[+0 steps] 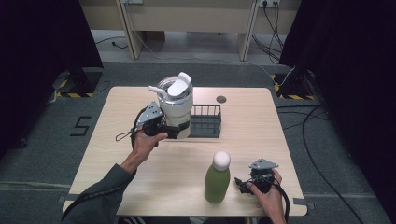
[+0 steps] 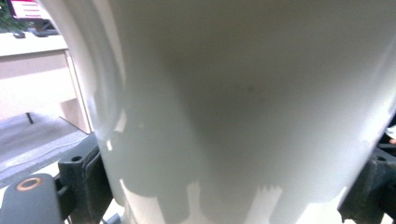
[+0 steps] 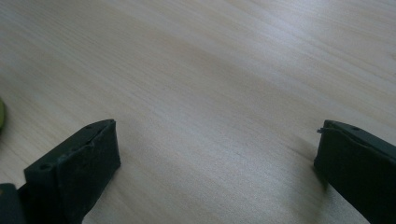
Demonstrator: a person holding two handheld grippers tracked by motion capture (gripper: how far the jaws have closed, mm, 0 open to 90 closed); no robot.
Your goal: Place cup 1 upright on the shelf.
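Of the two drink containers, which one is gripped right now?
The white tumbler with the straw lid, clamped in the left gripper beside the black wire basket. The green bottle stands free, apart from the open right gripper.

One white tumbler, one green bottle, one wire basket, two hand-held grippers

A single large black figure 5 stands on the grey floor at about nine o'clock from the table, just off its left edge. In the left gripper view a screen at eleven o'clock carries lines of what may be writing, too blurred to read.
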